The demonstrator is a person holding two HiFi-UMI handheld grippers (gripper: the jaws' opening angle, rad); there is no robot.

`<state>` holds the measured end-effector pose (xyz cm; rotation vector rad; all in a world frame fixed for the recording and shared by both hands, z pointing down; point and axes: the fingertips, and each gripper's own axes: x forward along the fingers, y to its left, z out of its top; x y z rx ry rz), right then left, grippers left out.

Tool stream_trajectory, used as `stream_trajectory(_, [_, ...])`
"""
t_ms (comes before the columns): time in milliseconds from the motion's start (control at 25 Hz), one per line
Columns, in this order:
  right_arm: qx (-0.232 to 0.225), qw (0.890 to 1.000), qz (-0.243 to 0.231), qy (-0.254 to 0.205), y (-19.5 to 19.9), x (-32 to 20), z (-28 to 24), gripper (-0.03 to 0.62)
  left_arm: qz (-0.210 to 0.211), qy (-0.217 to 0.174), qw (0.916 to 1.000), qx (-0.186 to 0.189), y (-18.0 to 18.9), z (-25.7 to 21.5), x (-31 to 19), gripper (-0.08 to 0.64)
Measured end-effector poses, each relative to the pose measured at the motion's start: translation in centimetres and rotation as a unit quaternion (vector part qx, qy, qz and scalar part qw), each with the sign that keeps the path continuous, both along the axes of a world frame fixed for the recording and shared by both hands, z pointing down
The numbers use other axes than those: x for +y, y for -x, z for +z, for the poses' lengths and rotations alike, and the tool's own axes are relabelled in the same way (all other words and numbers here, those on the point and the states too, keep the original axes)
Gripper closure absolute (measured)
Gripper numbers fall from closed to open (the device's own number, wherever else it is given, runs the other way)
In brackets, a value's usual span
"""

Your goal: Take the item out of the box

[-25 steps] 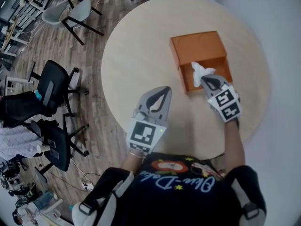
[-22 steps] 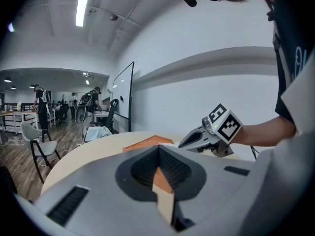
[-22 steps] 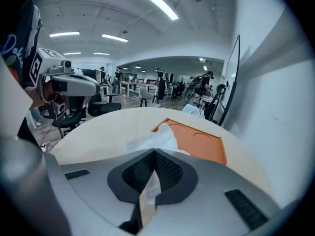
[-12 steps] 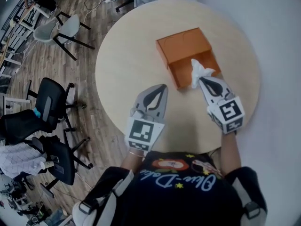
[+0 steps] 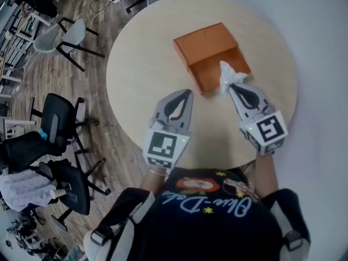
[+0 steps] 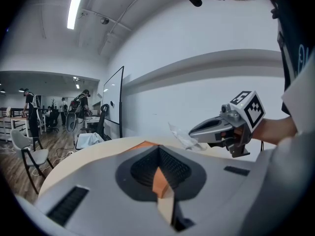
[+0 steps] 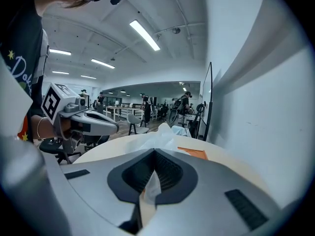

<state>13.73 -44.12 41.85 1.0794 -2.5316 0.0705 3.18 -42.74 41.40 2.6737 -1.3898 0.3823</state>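
An orange box (image 5: 204, 39) lies on the round pale table (image 5: 141, 64), its open tray (image 5: 213, 69) facing me. My right gripper (image 5: 232, 87) is shut on a crumpled white item (image 5: 228, 76), which it holds up over the tray's near right corner. In the right gripper view the white item (image 7: 158, 137) bunches just past the closed jaws, with the box (image 7: 194, 153) behind it. My left gripper (image 5: 185, 93) is shut and holds nothing; it hovers over the table just in front of the box's left part. From the left gripper view, the right gripper (image 6: 193, 130) and the white item (image 6: 179, 134) show.
Black office chairs (image 5: 60, 113) and a grey chair (image 5: 60, 34) stand on the wooden floor to the left of the table. A white wall runs along the right. The table's near edge (image 5: 212, 165) is right by my body.
The right gripper has drawn the white item from the middle of the tray toward its near right corner. The left gripper has stayed beside the box.
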Motion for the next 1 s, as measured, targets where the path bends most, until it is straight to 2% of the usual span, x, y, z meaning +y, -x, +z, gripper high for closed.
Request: stream_trajectory(1000, [0.001,1.0,-0.017,0.002,0.44,-0.37,0.08,0.594,-0.005,0.001,1.0,0.003,0.04,0.07,0.06,0.575])
